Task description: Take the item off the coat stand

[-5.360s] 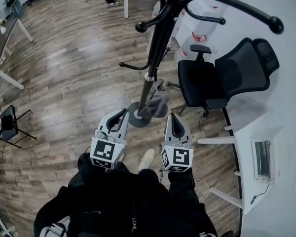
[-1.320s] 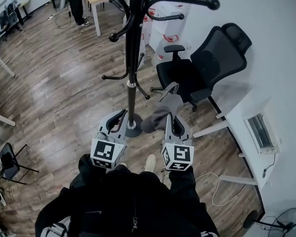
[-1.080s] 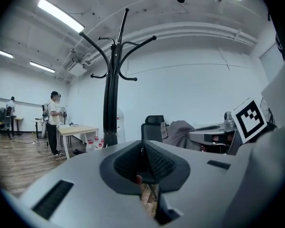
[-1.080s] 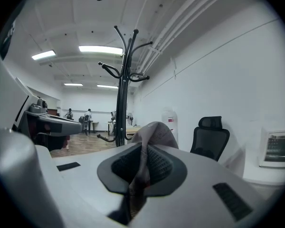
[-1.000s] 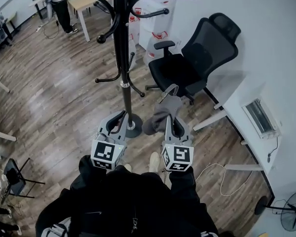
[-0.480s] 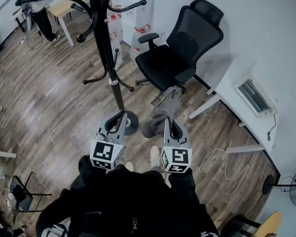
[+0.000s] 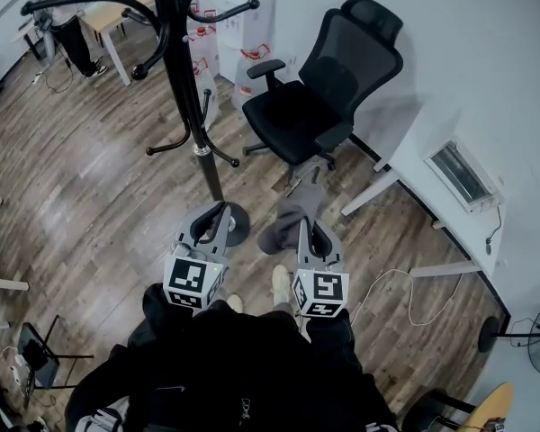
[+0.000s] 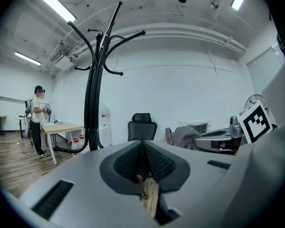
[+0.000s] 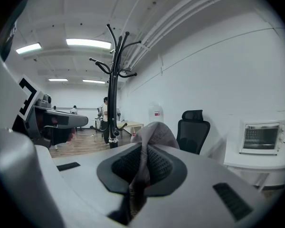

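The black coat stand (image 7: 187, 88) rises at the upper left of the head view, its round base (image 7: 237, 228) on the wood floor. A grey cloth item (image 7: 290, 216) with a short strap hangs free of the stand's hooks, to the right of the pole. My right gripper (image 7: 306, 226) is shut on it; in the right gripper view the grey cloth (image 9: 151, 133) bulges up between the closed pads (image 9: 157, 165). My left gripper (image 7: 220, 212) is shut with nothing in it, just in front of the base. The stand (image 8: 92, 103) shows left of centre in the left gripper view.
A black office chair (image 7: 317, 97) stands behind the item. A white desk (image 7: 450, 232) with a small white appliance (image 7: 463, 174) lines the right wall, and a cable (image 7: 387, 286) lies on the floor. White boxes (image 7: 252, 34), a table (image 7: 117, 3) and a person (image 7: 58, 21) are far back.
The grey item was at the stand's lower hook; now it hangs in my right gripper away from the pole. The stand has slid left in the head view and both grippers sank slightly.
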